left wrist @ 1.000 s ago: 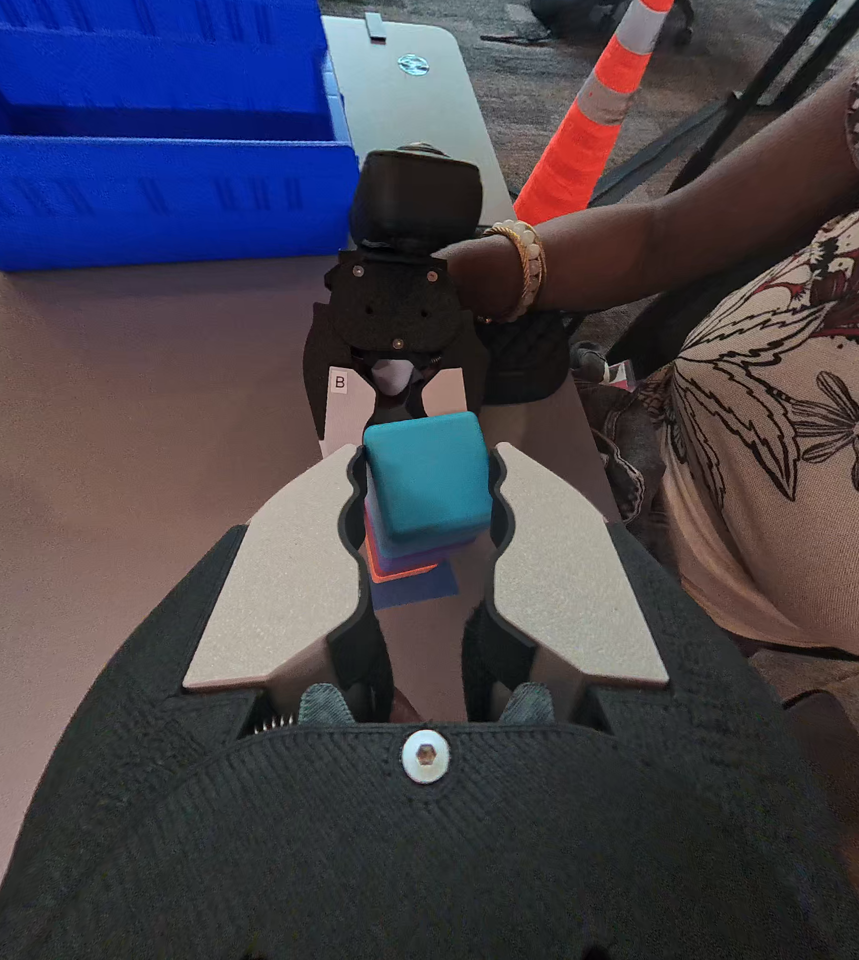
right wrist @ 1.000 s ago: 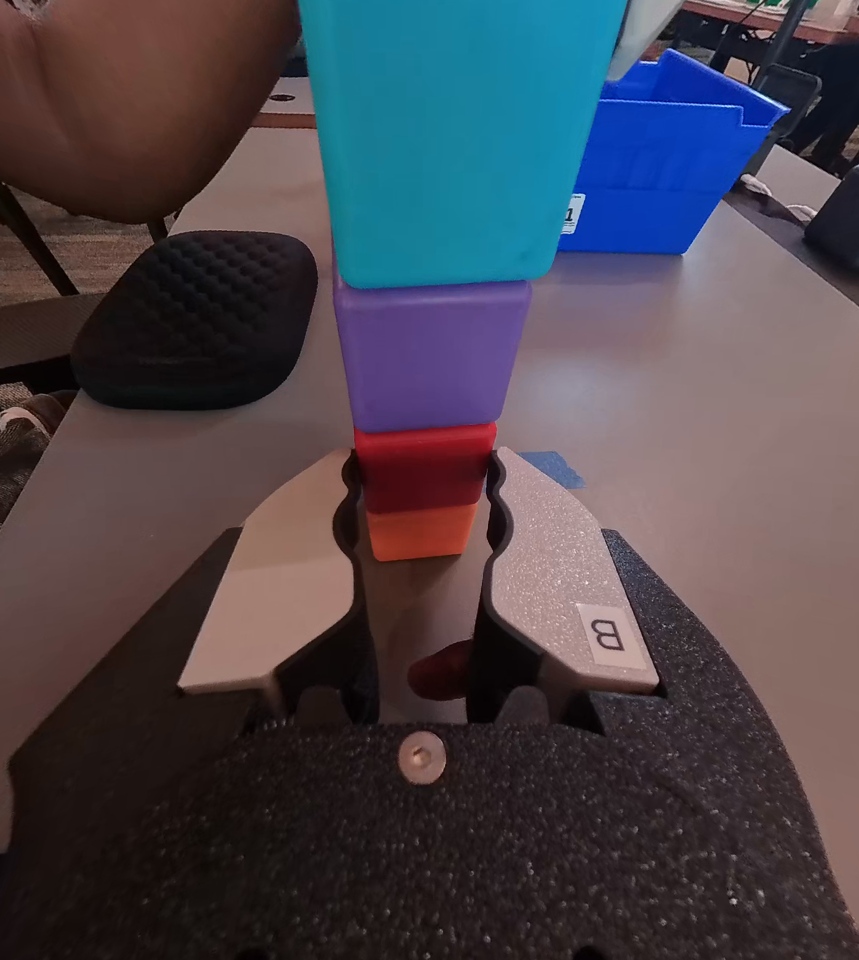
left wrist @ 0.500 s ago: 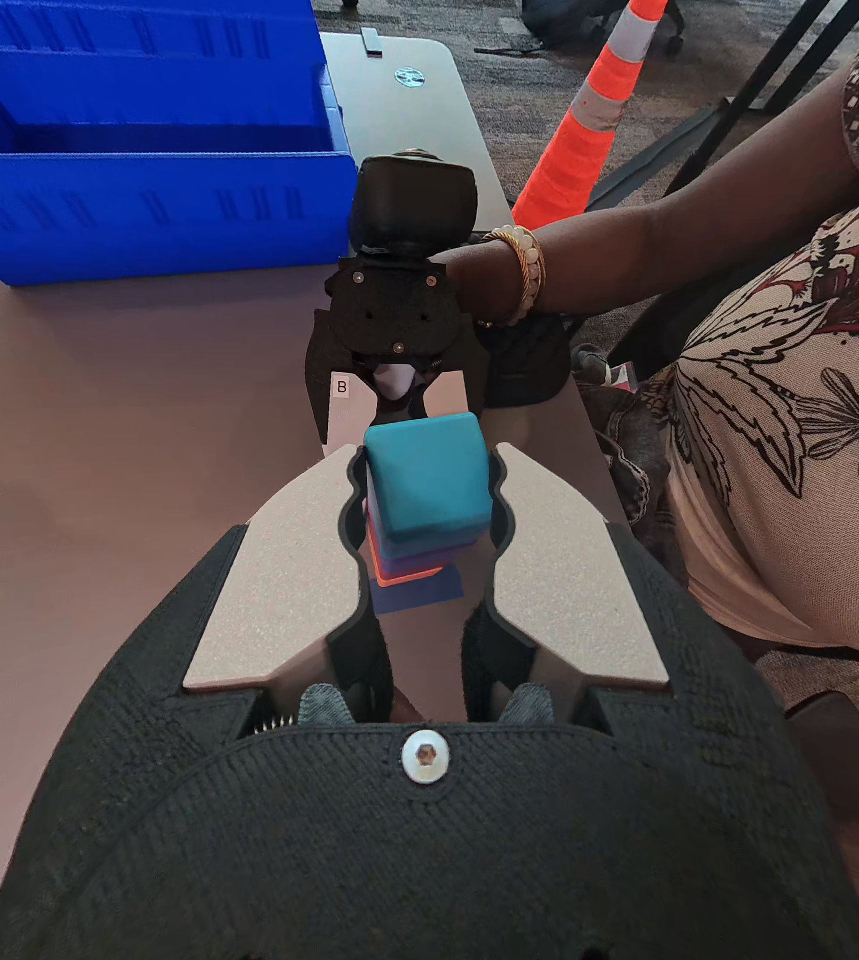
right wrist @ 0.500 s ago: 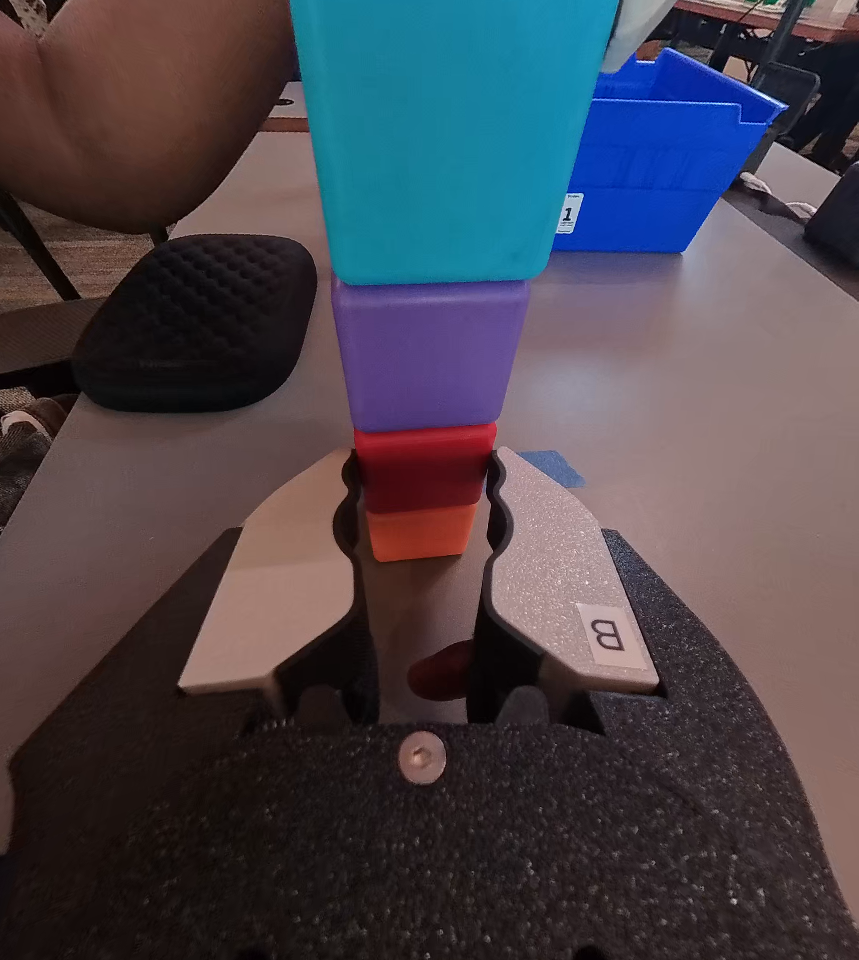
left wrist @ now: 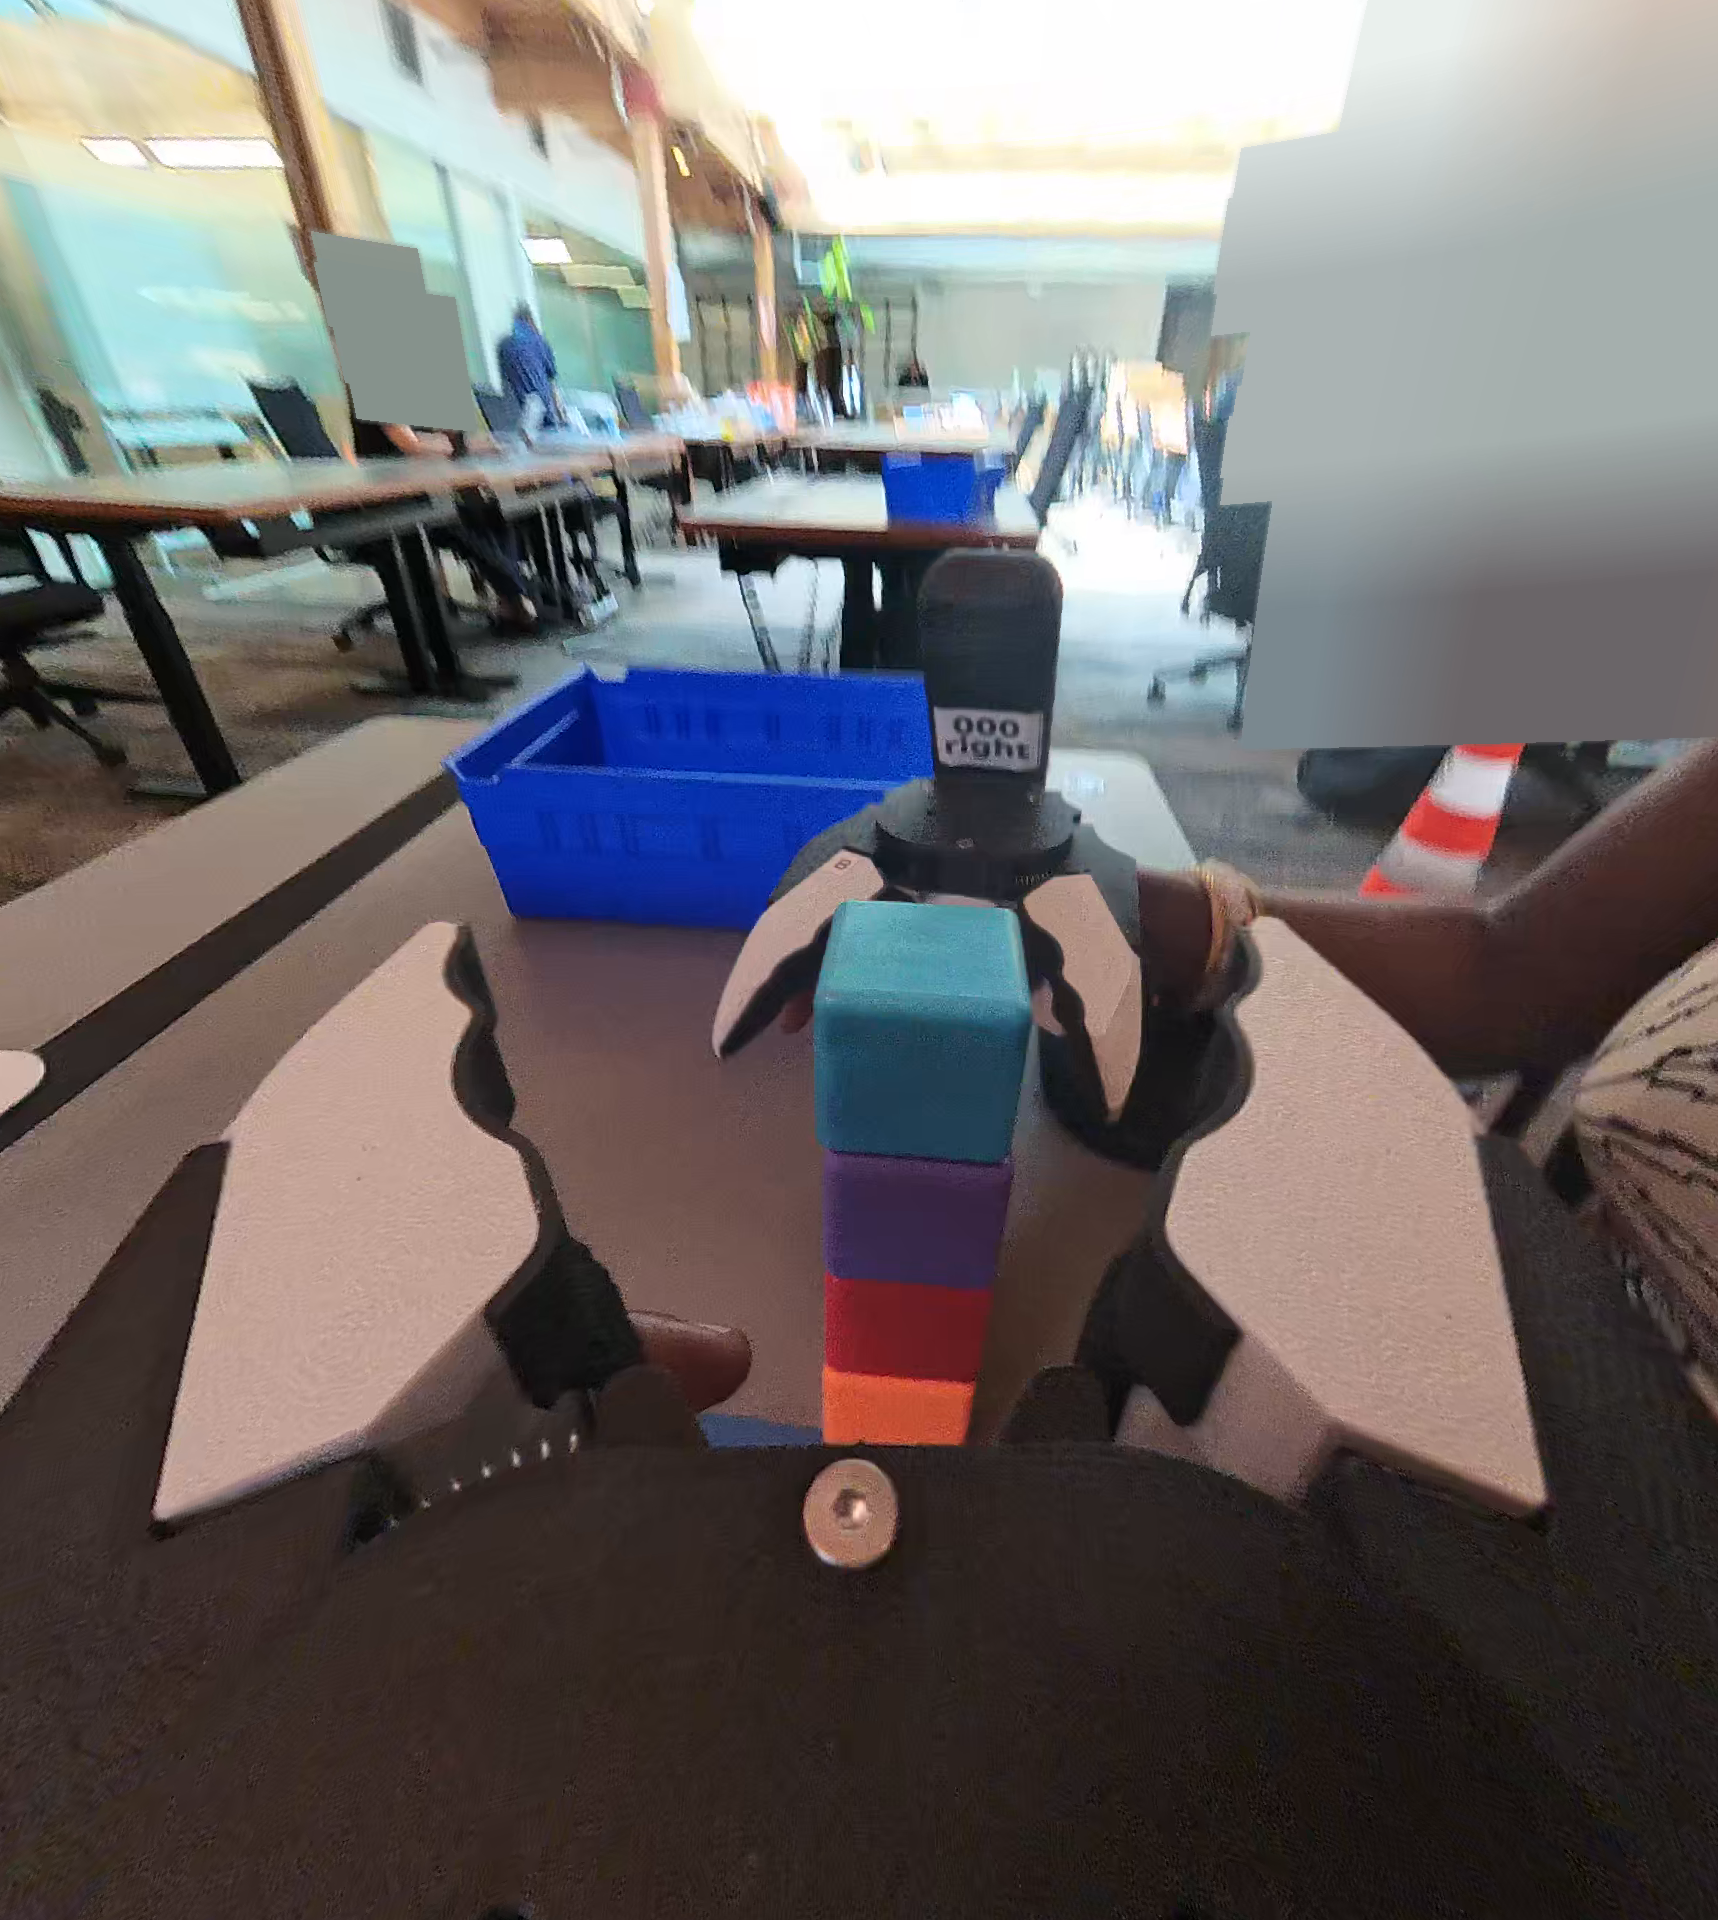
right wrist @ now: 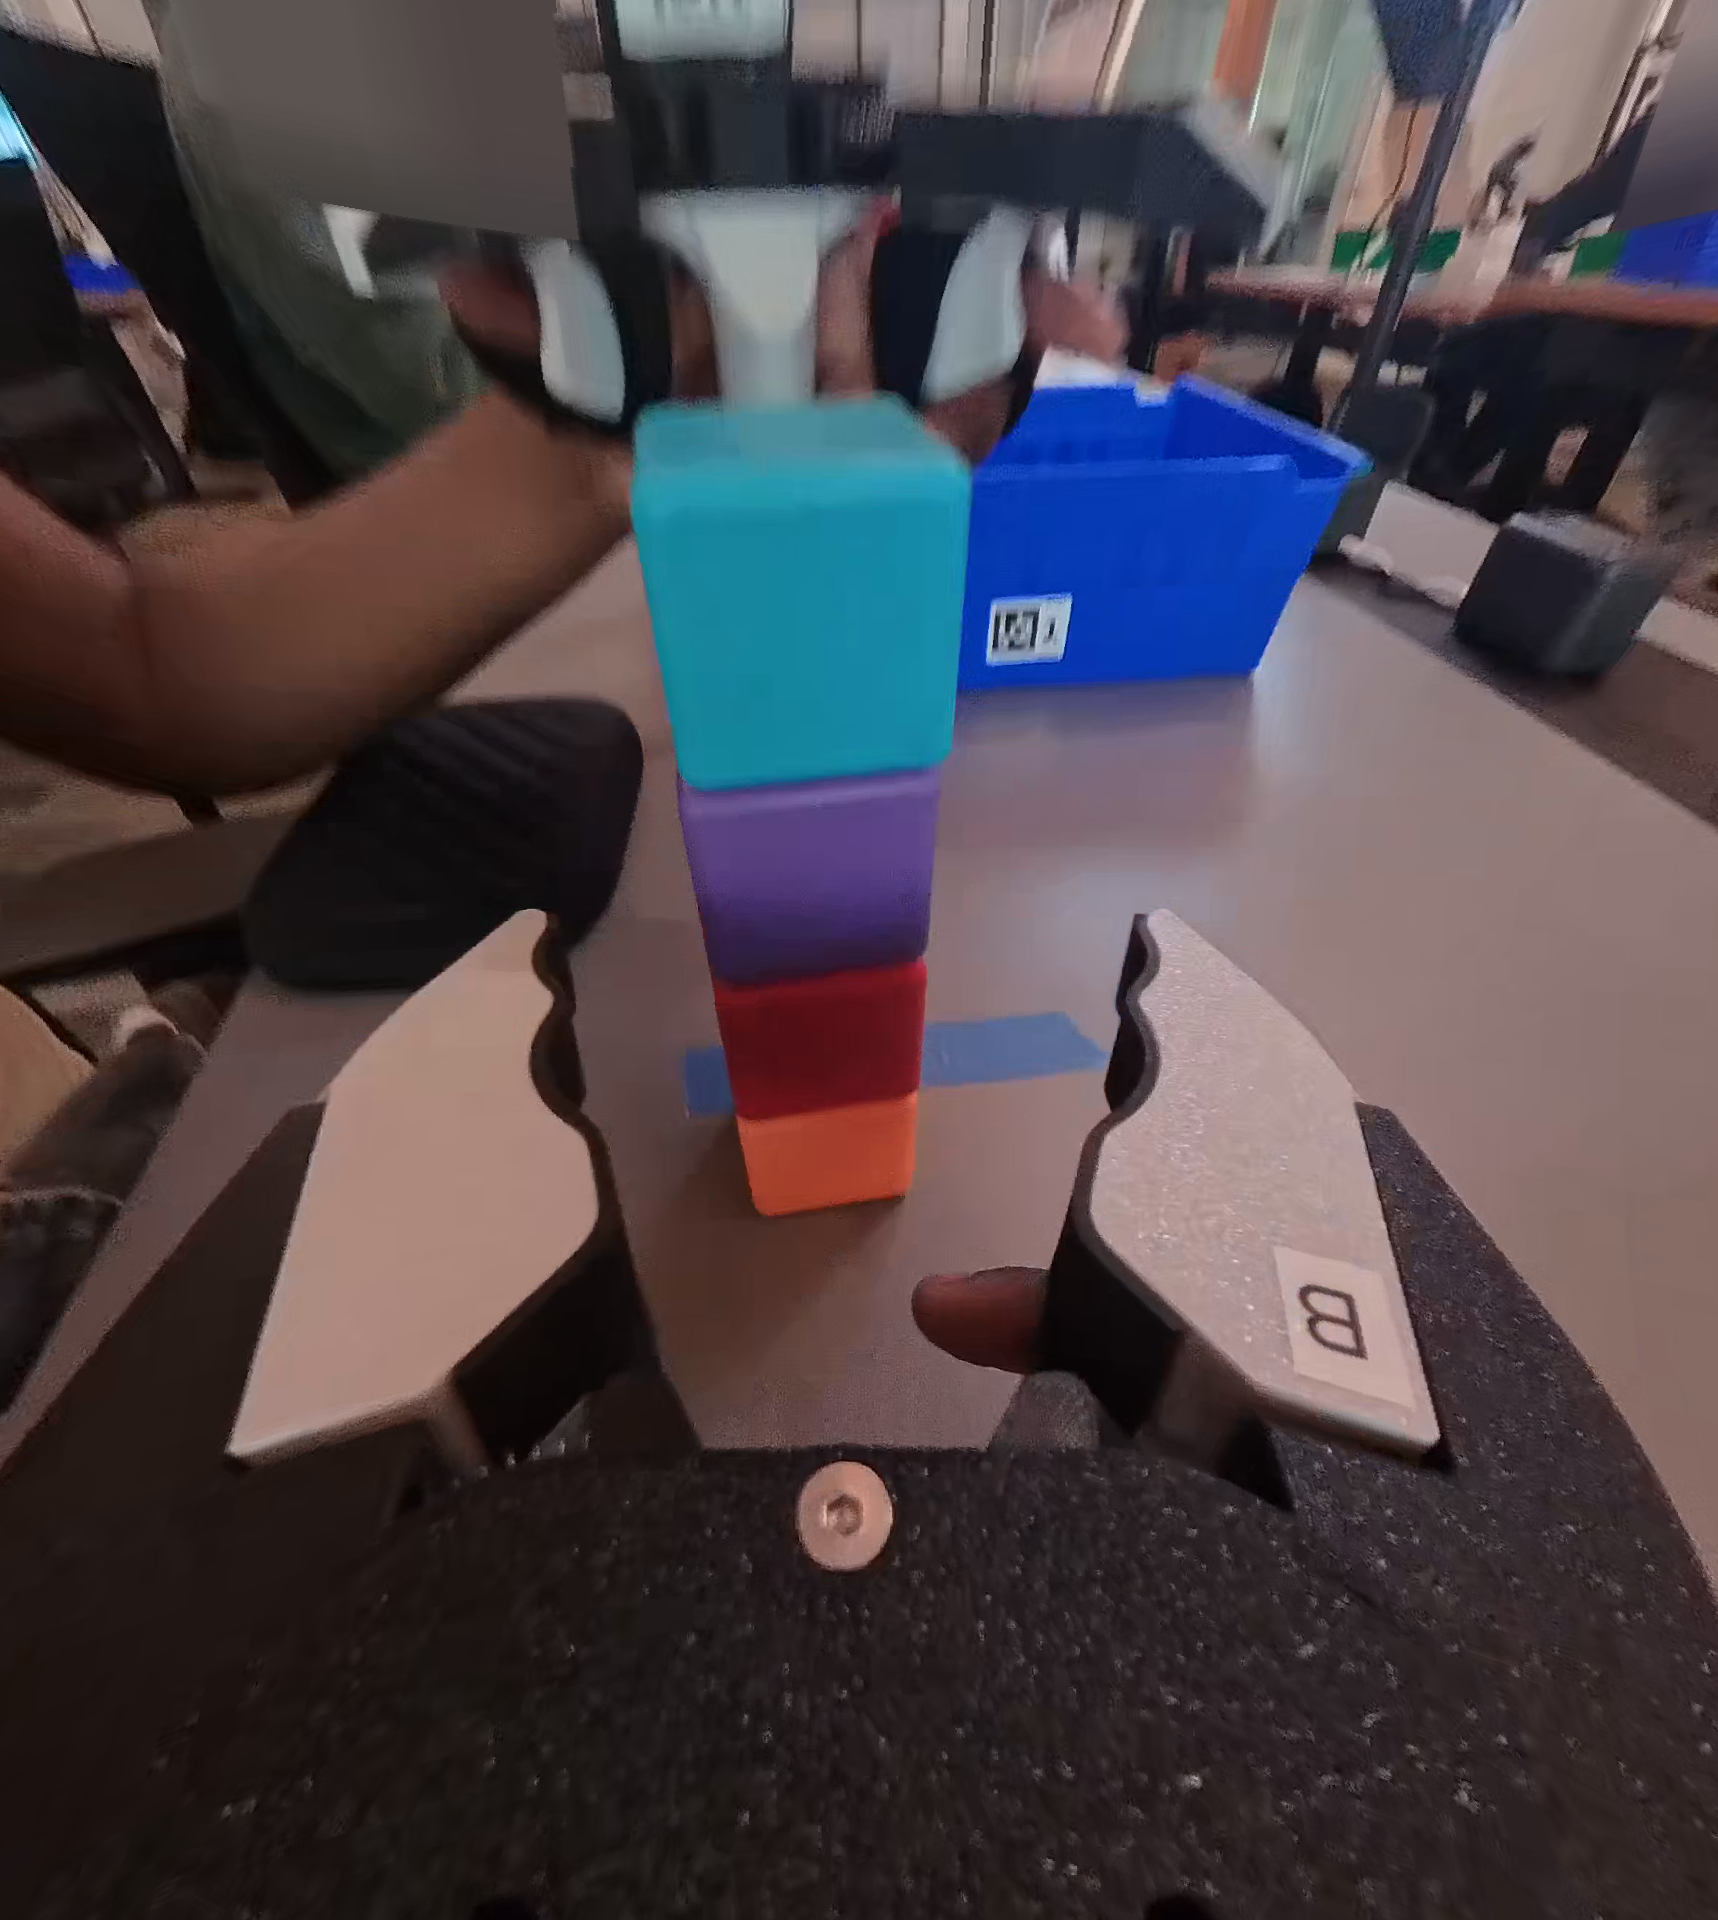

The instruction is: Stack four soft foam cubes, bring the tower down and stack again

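Four stacked foam cubes, two spread-jawed grippers

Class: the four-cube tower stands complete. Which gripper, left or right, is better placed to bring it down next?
Probably the right gripper: open, low, its fingers flanking the orange cube at the base. The left gripper, also open, faces the tower from the opposite side.

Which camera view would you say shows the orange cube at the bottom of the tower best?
The right wrist view: the orange cube shows whole, resting on the table. In the left wrist view, the left gripper's body hides its base.

Matt foam cubes, smooth grey table.
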### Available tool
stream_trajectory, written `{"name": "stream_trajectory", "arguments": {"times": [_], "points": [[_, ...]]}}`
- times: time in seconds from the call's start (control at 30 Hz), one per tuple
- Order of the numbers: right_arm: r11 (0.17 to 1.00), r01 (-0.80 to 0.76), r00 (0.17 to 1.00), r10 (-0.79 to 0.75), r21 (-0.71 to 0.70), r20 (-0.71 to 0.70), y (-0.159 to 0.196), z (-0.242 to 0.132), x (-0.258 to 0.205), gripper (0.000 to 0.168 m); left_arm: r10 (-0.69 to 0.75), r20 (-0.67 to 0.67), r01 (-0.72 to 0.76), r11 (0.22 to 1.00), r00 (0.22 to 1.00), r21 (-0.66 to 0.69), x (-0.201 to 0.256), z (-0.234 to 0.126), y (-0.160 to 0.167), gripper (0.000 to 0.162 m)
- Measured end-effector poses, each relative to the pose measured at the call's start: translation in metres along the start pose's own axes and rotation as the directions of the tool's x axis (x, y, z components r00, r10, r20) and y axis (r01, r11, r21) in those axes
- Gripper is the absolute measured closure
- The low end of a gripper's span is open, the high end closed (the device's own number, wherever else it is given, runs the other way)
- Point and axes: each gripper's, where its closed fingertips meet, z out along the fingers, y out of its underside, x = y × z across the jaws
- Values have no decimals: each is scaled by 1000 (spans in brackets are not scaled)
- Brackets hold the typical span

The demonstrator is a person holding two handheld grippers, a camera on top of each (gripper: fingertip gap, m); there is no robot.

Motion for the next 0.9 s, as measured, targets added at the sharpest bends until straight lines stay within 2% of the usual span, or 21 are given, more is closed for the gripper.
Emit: {"name": "stream_trajectory", "arguments": {"times": [0.1, 0.17, 0.3, 0.4, 0.53, 0.63, 0.8, 0.9], "points": [[990, -26, 1000, 25, 136, 12, -28, -12, -4, 52, -47, 5, 45, 979, 999, 198, 10, -17, -6, 21], [974, -46, 998, 37, 222, 42, -47, -20, -11, 40, -39, -10, 40, 963, 999, 266, 17, -26, -9, 20], [937, -50, 994, 13, 345, 109, -71, -32, -25, 40, -32, -75, 55, 940, 997, 336, 28, -32, -14, 20], [948, 6, 995, -36, 318, 89, -65, -31, -27, 46, -36, -95, 59, 965, 995, 255, 32, -23, 2, 23], [983, 114, 990, -124, 141, 64, -32, -23, -26, 61, -21, -83, 22, 1000, 996, 3, 30, -9, 47, 25], [984, 176, 983, -176, 12, 57, -8, -16, -24, 65, -43, -91, 32, 993, 995, -115, 30, -4, 70, 25], [970, 177, 983, -166, -167, 77, 27, -12, -20, 65, -37, -46, 21, 949, 998, -314, 21, -6, 109, 28], [950, 178, 983, -163, -256, 81, 44, -13, -17, 70, -36, -39, 19, 924, 999, -382, 18, -7, 125, 33]]}}
